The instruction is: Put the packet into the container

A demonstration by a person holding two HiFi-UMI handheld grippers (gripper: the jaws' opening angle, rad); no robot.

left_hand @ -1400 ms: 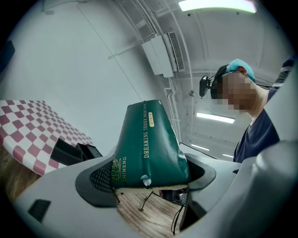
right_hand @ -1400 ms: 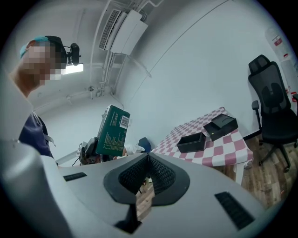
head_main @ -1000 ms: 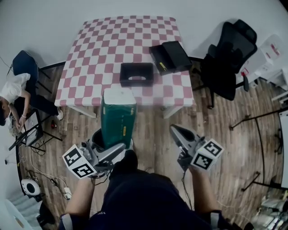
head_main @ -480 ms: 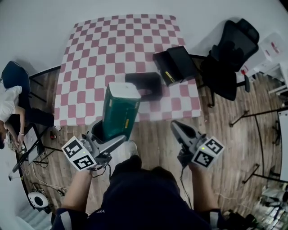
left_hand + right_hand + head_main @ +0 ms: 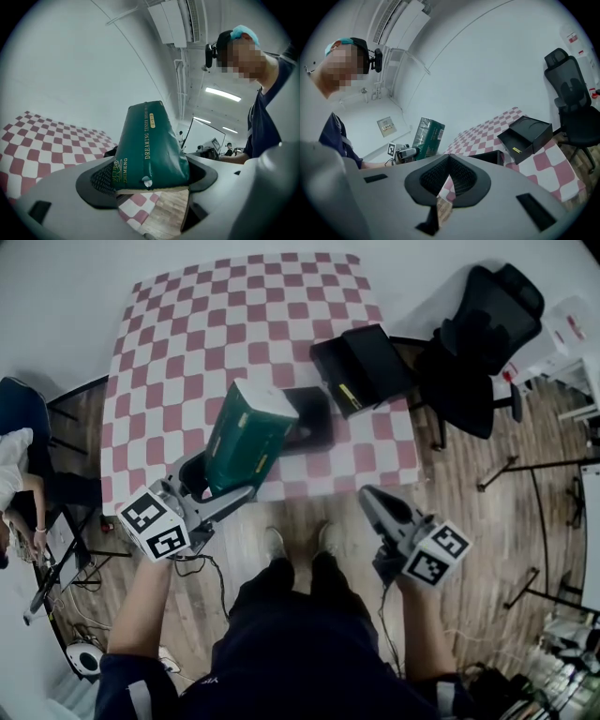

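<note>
A tall green packet (image 5: 246,439) stands tilted in my left gripper (image 5: 214,486), which is shut on its lower end. In the left gripper view the packet (image 5: 150,150) fills the space between the jaws. The packet's top reaches over the front edge of the checkered table (image 5: 187,343) and hides the left part of the open black container (image 5: 317,418). My right gripper (image 5: 377,506) hangs over the floor in front of the table, shut with nothing in it. In the right gripper view, the container (image 5: 490,157) lies just past the closed jaws and the packet (image 5: 429,137) is to the left.
A second black box with its lid propped open (image 5: 361,367) sits at the table's right edge. A black office chair (image 5: 478,352) stands to the right of the table. A person (image 5: 14,474) sits at the far left. My feet are on the wooden floor (image 5: 309,512).
I have stepped up to the table. The left gripper has carried the packet forward and up, from over the floor to over the table's front edge beside the container. The right gripper stayed shut.
</note>
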